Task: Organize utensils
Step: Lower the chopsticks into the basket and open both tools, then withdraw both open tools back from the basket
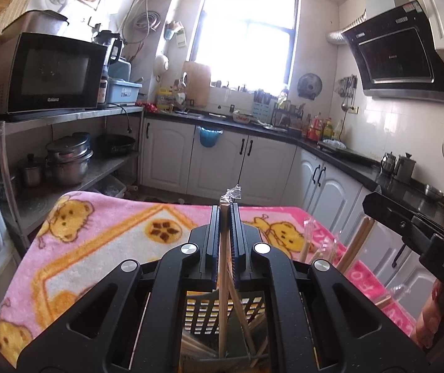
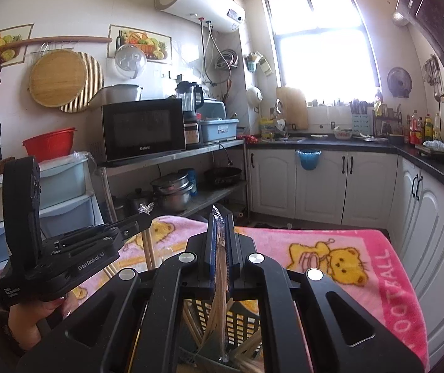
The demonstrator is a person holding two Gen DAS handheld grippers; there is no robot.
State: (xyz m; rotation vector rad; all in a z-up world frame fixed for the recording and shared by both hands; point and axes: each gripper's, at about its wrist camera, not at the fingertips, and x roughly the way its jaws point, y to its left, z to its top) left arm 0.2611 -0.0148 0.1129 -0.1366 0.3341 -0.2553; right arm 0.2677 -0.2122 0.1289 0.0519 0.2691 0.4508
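Note:
My left gripper (image 1: 224, 214) is shut on a pair of wooden chopsticks (image 1: 223, 283) in clear wrap, held upright with the lower end in a black slotted utensil basket (image 1: 209, 314) below. My right gripper (image 2: 221, 227) is shut on wrapped chopsticks (image 2: 221, 298), also standing down into the basket (image 2: 243, 320). More chopsticks lean inside the basket. The right gripper's body shows at the right of the left wrist view (image 1: 408, 227), and the left gripper's body at the left of the right wrist view (image 2: 75, 248).
A pink cartoon-bear blanket (image 1: 103, 236) covers the table under the basket. A metal rack with a microwave (image 1: 54, 74) and pots stands at the left. White cabinets (image 1: 222, 161) and a dark counter run behind and to the right.

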